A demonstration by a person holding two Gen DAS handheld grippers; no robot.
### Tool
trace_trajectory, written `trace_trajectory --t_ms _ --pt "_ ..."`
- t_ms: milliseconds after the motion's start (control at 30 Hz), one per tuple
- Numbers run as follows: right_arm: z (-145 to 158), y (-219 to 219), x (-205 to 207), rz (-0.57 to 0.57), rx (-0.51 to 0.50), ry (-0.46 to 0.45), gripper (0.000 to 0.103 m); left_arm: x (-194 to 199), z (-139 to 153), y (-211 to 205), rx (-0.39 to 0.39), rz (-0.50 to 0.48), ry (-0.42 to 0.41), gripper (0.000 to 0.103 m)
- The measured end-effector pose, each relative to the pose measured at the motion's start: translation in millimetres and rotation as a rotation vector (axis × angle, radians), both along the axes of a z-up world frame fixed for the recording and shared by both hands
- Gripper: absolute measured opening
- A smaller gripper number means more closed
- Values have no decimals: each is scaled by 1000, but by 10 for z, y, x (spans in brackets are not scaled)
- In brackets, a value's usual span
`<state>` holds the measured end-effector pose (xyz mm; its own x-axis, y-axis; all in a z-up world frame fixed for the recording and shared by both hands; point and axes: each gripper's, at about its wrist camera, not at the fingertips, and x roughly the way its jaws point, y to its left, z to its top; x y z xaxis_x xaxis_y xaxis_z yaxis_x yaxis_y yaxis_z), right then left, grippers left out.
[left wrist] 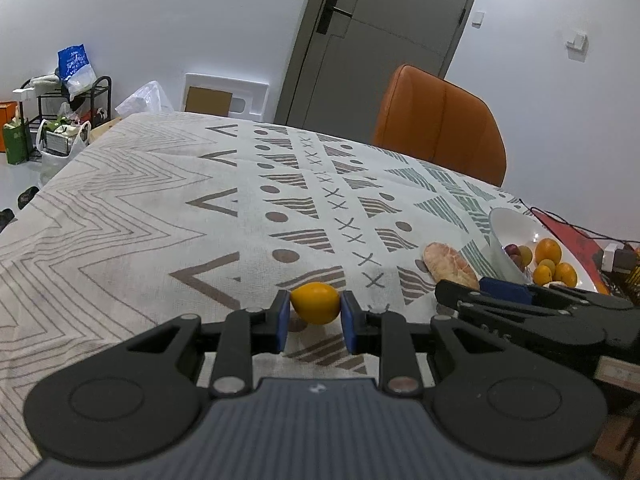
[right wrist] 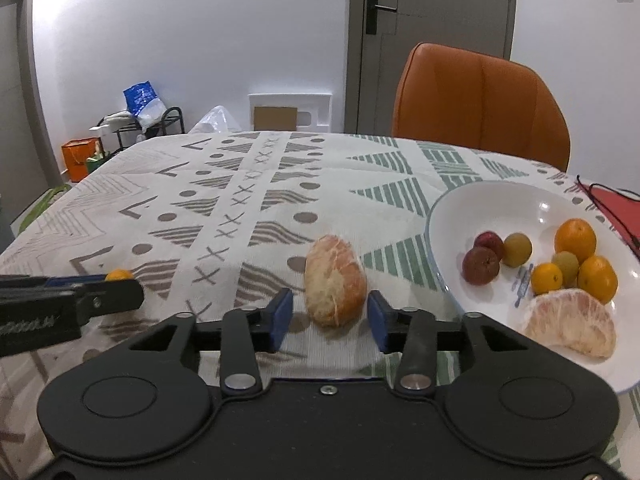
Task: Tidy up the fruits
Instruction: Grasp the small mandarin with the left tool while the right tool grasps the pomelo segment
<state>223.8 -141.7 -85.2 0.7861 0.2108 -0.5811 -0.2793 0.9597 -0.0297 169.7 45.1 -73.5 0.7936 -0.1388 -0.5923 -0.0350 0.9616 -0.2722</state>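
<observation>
My left gripper [left wrist: 315,316] is shut on a small yellow-orange fruit [left wrist: 315,302], both blue pads touching its sides, just above the patterned tablecloth. My right gripper [right wrist: 330,318] is open, its fingers either side of a peeled pomelo segment [right wrist: 335,280] lying on the cloth, with gaps to both pads. The white bowl [right wrist: 480,196] at right holds oranges [right wrist: 575,240], two dark red fruits [right wrist: 481,265], greenish fruits and another pomelo segment [right wrist: 570,328]. The left gripper [right wrist: 120,292] shows at the left in the right wrist view; the right gripper [left wrist: 504,292] shows in the left wrist view.
An orange chair [right wrist: 480,100] stands at the table's far side. A red mat with black cable [right wrist: 616,208] lies right of the bowl. The cloth-covered table [right wrist: 224,200] stretches left and far. Shelving and bags [left wrist: 60,120] stand on the floor at left.
</observation>
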Motion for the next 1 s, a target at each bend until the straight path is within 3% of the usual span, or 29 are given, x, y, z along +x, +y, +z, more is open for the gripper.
trace_trajectory --t_ms 167,267,367,633,700,1000 --pt "-34 81 78 -20 -59 -23 44 0 -2 37 -32 -5 -1 25" --pt "-55 48 85 -9 -46 -6 33 0 -10 31 -30 -7 5 25" --pt "-50 29 42 7 -41 -4 32 -3 -13 20 -21 -2 9 25" --pt "-17 -92 -142 39 -3 31 33 -24 -44 26 -5 15 15 25" --pt "-23 -92 -156 43 -1 29 38 -29 -35 27 4 18 16 25" --pt "-55 -46 -24 56 16 18 39 -101 16 7 43 51 17 25"
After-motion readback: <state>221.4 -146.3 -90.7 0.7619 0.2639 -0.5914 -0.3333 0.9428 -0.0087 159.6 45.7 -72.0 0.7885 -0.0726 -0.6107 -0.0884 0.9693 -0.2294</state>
